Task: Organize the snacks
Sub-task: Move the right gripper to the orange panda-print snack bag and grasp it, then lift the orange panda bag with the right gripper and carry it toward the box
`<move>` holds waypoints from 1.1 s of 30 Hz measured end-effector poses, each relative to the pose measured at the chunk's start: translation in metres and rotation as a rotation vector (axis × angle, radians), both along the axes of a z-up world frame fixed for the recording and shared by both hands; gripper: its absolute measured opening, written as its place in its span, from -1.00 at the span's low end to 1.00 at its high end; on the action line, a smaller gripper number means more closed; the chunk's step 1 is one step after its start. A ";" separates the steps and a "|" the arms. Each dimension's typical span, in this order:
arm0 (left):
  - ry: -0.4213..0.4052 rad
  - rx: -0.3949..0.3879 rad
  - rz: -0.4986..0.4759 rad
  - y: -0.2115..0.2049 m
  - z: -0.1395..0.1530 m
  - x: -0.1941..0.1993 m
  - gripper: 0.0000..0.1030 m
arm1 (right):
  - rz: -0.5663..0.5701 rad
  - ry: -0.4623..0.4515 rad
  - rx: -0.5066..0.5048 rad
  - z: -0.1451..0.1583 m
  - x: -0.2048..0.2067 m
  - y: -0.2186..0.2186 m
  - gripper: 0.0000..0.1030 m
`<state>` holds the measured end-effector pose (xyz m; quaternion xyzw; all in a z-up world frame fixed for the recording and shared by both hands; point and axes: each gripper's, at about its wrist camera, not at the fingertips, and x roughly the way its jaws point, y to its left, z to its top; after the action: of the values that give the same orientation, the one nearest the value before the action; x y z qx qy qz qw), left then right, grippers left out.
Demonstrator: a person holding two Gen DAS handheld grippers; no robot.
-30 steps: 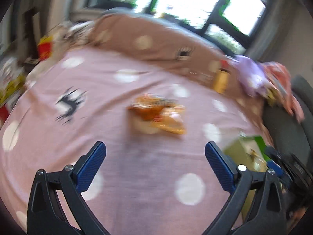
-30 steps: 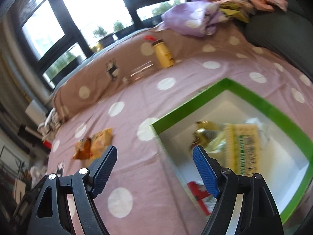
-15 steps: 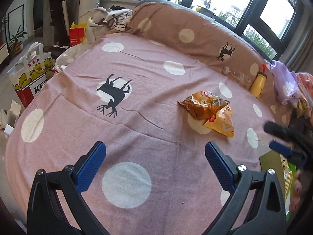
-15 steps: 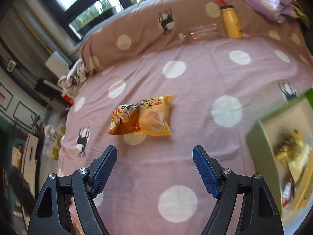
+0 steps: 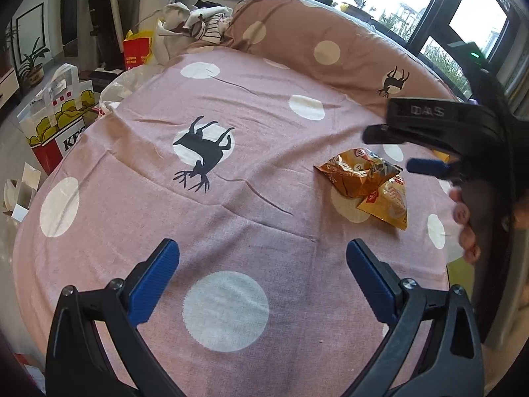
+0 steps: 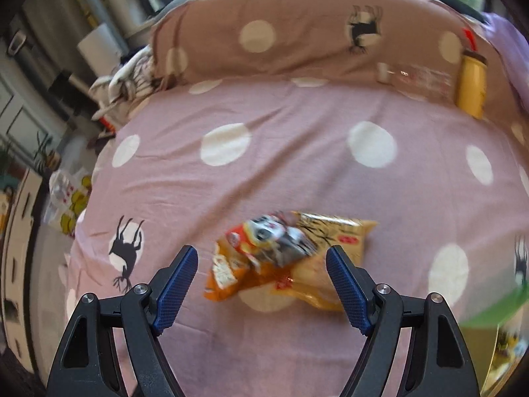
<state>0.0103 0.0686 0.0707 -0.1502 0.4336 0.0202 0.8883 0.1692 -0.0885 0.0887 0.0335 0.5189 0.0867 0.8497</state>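
Note:
Two orange snack bags lie overlapping on the pink dotted bedspread. The darker bag (image 5: 357, 172) rests partly on the lighter yellow bag (image 5: 386, 201). In the right wrist view the darker bag (image 6: 261, 248) and the yellow bag (image 6: 334, 244) lie just ahead of my right gripper (image 6: 263, 281), between its fingers; it is open and empty. The right gripper also shows in the left wrist view (image 5: 413, 149), above the bags. My left gripper (image 5: 261, 274) is open and empty over bare bedspread, left of the bags.
A green-rimmed box (image 6: 496, 311) with snacks sits at the right edge. A yellow bottle (image 6: 472, 86) and a clear bottle (image 6: 416, 76) lie against the brown pillow (image 6: 297, 33). A KFC bag (image 5: 59, 122) stands beside the bed's left edge.
My right gripper has swung left from the green box and closed in over the two snack bags. My left gripper has shifted left, so the bags now lie to its right.

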 end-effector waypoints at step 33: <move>0.013 -0.043 -0.041 -0.008 0.001 -0.006 0.97 | -0.024 -0.035 0.204 -0.021 -0.107 -0.036 -0.36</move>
<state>0.0048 0.0609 0.0716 -0.1600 0.4427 -0.0064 0.8823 0.0625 -0.1247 0.0678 0.1243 0.4923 0.1295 0.8517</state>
